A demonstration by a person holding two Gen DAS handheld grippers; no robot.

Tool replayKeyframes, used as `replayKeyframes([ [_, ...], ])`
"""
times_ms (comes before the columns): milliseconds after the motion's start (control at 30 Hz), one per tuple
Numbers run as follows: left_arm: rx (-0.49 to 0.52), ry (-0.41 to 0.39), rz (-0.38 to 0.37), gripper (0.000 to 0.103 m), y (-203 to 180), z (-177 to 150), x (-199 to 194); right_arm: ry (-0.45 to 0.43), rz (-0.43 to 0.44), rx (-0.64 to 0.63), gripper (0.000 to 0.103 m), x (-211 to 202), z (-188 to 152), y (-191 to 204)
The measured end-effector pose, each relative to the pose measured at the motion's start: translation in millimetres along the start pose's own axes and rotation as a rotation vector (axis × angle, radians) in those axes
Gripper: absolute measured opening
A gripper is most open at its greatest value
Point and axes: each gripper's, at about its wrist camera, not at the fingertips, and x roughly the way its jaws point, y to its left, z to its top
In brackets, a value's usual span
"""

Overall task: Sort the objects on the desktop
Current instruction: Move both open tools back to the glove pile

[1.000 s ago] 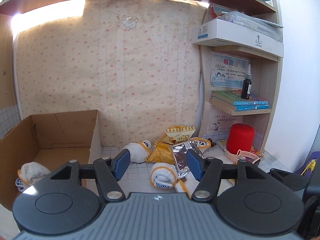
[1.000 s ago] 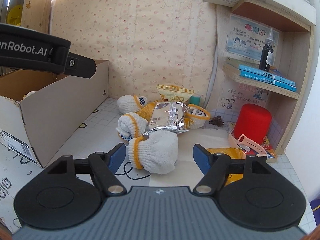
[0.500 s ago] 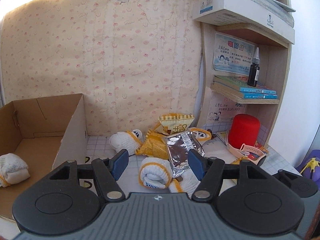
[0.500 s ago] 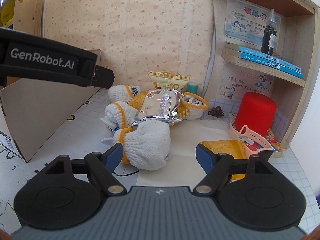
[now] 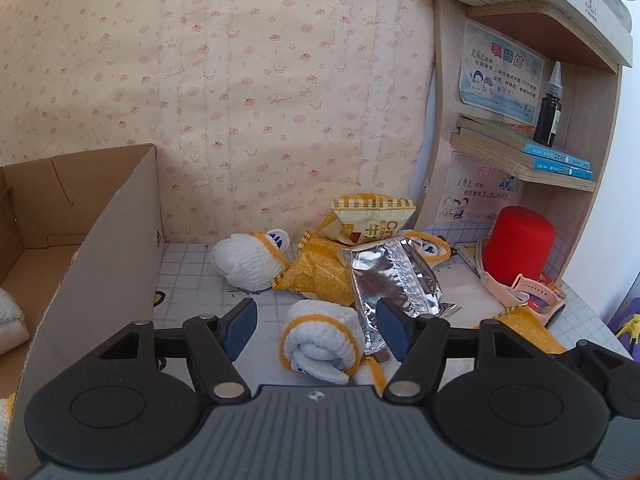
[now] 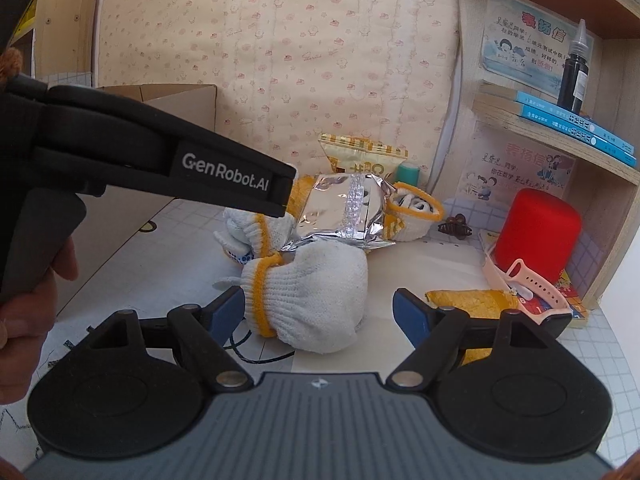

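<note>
Tabletop [image 5: 192, 280] strewn with rolled gloves and snack bags beside cardboard box [image 5: 100, 248]. Left tool [image 5: 316, 322] open, rolled glove [image 5: 320, 340] between pads, not pressed. Right tool [image 6: 318, 312] open, jaws not gripping, bigger glove bundle [image 6: 316, 292] between them, untouched. Foil bag [image 6: 340, 212] lies across gloves behind. Red cylinder [image 6: 536, 236] near shelf, at right.

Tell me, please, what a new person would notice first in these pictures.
First, the heap of rolled white knitted gloves with yellow cuffs and crinkled silver foil snack bags in the middle of the desk. Next, the red cylindrical container at the right by the wooden shelf, and the open brown cardboard box at the left.
</note>
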Motion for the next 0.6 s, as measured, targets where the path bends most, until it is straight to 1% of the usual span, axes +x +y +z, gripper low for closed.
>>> replayKeyframes([
  [100, -0.007, 0.014, 0.001, 0.068, 2.8, 0.4, 6.6, 0.003, 0.002, 0.009, 0.079, 1.8, 1.0, -1.9],
  [233, -0.002, 0.036, -0.03, 0.07, 3.4, -0.3, 13.2, 0.01, 0.002, 0.002, 0.08, 5.1, 1.1, -0.7],
  [367, -0.01, 0.054, -0.036, 0.07, 4.6, -0.9, 20.5, 0.013, 0.003, 0.008, 0.081, 6.6, 0.9, -1.1],
  [433, -0.007, 0.064, -0.028, 0.07, 5.3, -1.1, 24.9, 0.012, -0.001, 0.009, 0.083, 7.2, 0.7, -0.8],
  [567, 0.006, 0.078, -0.012, 0.071, 4.6, -1.9, 29.9, 0.016, 0.001, 0.011, 0.084, 8.8, 1.1, -0.4],
  [600, 0.013, 0.081, -0.001, 0.073, 3.9, -2.1, 31.5, 0.018, 0.002, 0.011, 0.084, 9.0, 1.0, -0.3],
])
